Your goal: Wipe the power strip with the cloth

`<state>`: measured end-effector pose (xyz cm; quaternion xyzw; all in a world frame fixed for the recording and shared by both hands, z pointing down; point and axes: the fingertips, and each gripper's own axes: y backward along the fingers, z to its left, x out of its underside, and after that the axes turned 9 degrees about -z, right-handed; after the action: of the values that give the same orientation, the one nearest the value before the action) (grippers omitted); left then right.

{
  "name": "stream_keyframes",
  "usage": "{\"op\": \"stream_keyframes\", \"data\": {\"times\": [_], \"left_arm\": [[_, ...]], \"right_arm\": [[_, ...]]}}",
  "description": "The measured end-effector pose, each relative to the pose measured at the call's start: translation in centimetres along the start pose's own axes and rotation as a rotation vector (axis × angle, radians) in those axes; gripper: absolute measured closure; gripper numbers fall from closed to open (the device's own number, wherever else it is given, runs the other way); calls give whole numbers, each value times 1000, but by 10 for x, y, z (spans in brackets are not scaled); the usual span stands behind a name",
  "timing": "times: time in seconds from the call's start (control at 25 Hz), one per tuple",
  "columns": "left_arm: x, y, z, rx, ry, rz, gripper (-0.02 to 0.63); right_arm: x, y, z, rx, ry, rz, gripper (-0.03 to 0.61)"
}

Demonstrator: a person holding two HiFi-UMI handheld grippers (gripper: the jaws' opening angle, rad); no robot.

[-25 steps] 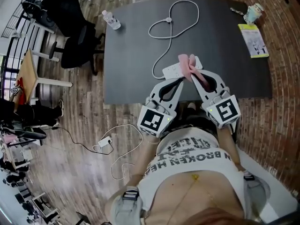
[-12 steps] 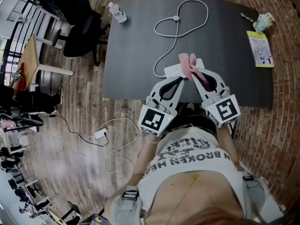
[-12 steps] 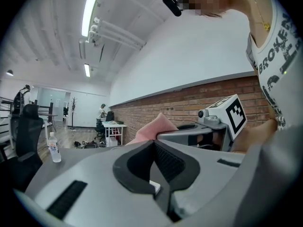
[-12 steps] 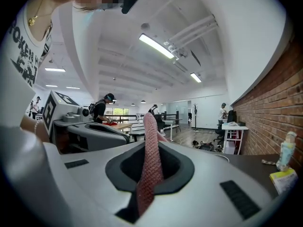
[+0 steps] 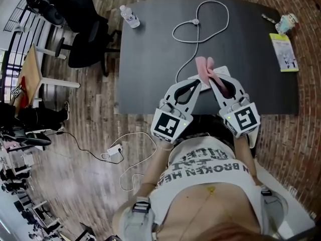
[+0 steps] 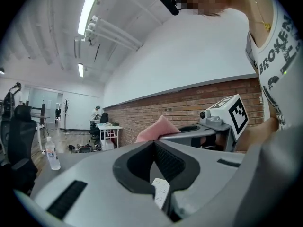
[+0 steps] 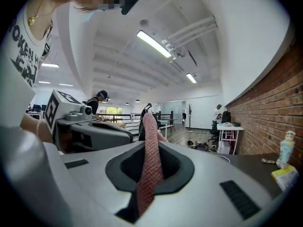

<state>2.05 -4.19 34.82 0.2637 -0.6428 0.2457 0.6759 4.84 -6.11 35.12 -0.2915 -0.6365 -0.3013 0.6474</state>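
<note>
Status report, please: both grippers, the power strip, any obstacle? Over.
Left gripper shut, empty, power strip just below it. Right gripper shut on the cloth, beside the strip. No obstacle seen; cable loops away behind.

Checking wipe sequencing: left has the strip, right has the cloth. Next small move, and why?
Probably tip the right gripper down so the cloth lies on the strip, then drag along it. The left gripper is shut on the strip, steadying it. The cloth stands up past the fingers, and contact isn't clear.
</note>
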Motion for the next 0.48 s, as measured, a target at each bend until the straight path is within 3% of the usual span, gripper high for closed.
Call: {"op": "stream_keyframes", "data": {"times": [0.48], "left_arm": [[28,22,27,53,6,43,606]], "right_arm": [[14,-22,16,63,-26,-3,561]]}}
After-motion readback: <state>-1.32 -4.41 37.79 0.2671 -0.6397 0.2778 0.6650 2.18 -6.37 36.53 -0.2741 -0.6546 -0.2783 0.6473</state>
